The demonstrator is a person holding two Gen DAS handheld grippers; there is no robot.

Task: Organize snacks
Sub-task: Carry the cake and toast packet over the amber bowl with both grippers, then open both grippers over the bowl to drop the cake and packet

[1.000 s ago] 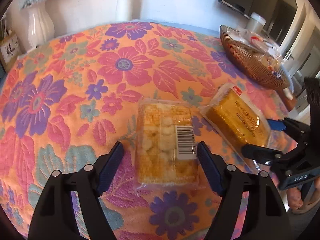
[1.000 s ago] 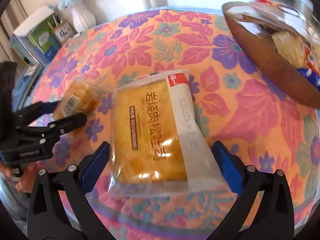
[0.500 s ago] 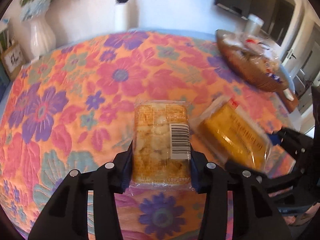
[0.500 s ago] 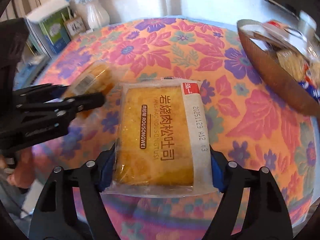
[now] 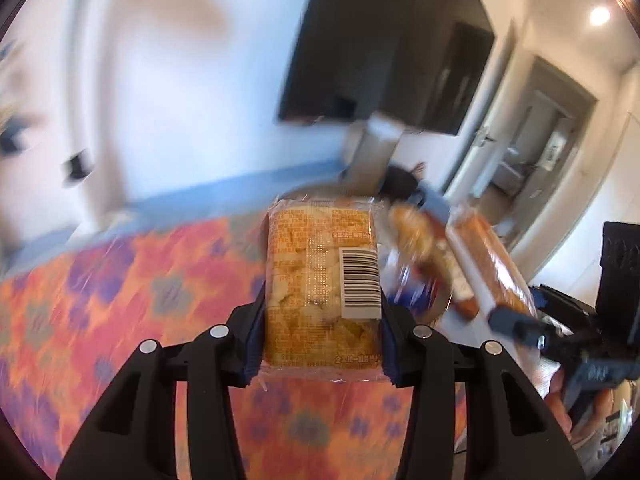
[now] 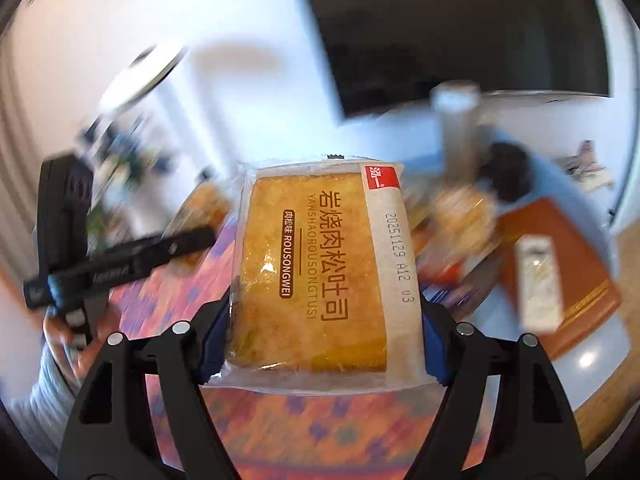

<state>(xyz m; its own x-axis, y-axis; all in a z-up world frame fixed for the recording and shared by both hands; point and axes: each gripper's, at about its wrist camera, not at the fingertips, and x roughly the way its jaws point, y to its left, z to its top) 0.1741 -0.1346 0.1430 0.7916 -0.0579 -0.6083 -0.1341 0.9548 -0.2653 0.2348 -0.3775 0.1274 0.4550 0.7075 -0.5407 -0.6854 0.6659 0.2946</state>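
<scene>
Left gripper (image 5: 322,336): its fingers (image 5: 254,344) are narrow and press on both long sides of the barcode snack pack (image 5: 322,288), so the pack is held.
Barcode snack pack: a clear wrapper with pale yellow pieces inside and a white barcode label on its right side; it is lifted above the surface (image 5: 120,300) and does not touch it.
Right gripper (image 6: 324,340): its fingers (image 6: 434,344) stand at a middle width and clamp the toast pack (image 6: 320,276) at its two lower sides (the blue pads press into the wrapper).
Toast pack: a golden slice in a clear wrapper with a white strip, a red tag at the top right corner and a printed date; it is also raised over the surface, over its near part.
Both packs together: in the left wrist view the toast pack (image 5: 490,264) is to the right of the barcode snack pack, and the two are apart.
Surface: covered with an orange cloth with pink and purple flowers, very blurred.
Basket (image 5: 420,272): blurred, near the far right edge of the surface, with snacks inside (I cannot tell which ones).
Person: a hand (image 6: 72,332) with a grey sleeve holds the left gripper at the left side of the right wrist view.
Background: a dark screen (image 6: 460,20) on the white wall, behind the far edge.
</scene>
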